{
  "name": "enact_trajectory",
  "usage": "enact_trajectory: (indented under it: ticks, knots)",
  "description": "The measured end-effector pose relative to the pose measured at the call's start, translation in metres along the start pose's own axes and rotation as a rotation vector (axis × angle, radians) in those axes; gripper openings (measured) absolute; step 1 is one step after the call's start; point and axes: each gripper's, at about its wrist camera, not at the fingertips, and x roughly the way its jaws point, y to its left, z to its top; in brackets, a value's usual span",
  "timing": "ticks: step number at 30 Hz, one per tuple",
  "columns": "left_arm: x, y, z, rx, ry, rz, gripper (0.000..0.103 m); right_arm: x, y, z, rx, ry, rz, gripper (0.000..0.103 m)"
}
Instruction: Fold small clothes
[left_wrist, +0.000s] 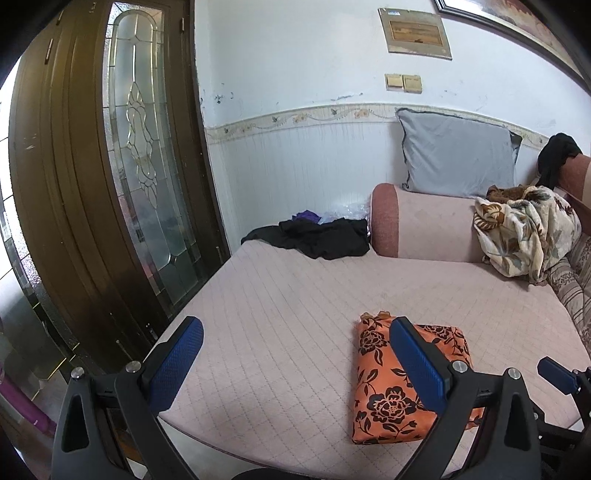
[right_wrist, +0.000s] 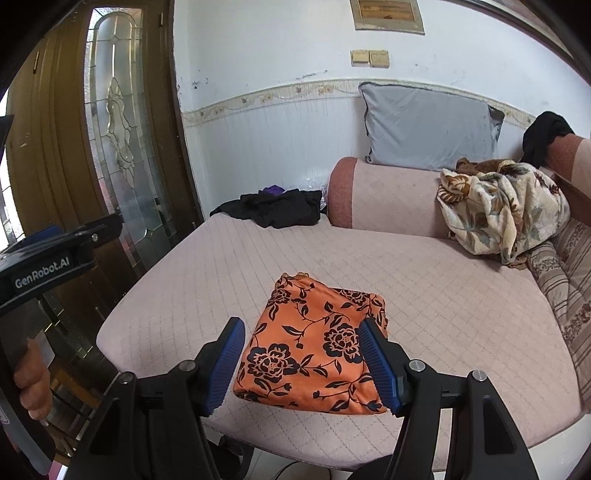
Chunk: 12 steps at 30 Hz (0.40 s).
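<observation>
A folded orange cloth with black flowers (right_wrist: 314, 350) lies near the front edge of the pink quilted sofa seat (right_wrist: 443, 302). My right gripper (right_wrist: 301, 365) hovers just in front of the cloth, open, its blue pads to either side of the near edge and apart from it. In the left wrist view the same orange cloth (left_wrist: 380, 387) lies at lower right, partly behind one pad. My left gripper (left_wrist: 295, 369) stands wide open over bare seat to the left of the cloth, holding nothing. A dark crumpled garment (left_wrist: 314, 236) lies at the far end of the seat.
A pink bolster (right_wrist: 388, 195) and a grey pillow (right_wrist: 428, 125) stand at the back. A flowered blanket (right_wrist: 506, 206) is heaped at right, with a black cloth (right_wrist: 546, 136) on the armrest. A wooden door with a glass panel (left_wrist: 140, 166) stands left. A hand (right_wrist: 33, 384) holds the left gripper's handle.
</observation>
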Motion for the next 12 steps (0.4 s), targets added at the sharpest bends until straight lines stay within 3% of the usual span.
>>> enact_trajectory:
  ticks: [8, 12]
  knots:
    - [0.011, -0.004, -0.001, 0.003, -0.006, -0.047, 0.101, 0.021, 0.000, 0.001, -0.002, 0.029, 0.008, 0.068]
    - [0.027, -0.008, 0.002, -0.001, -0.024, -0.031, 0.101, 0.034, -0.002, 0.003, -0.008, 0.044, 0.016, 0.068]
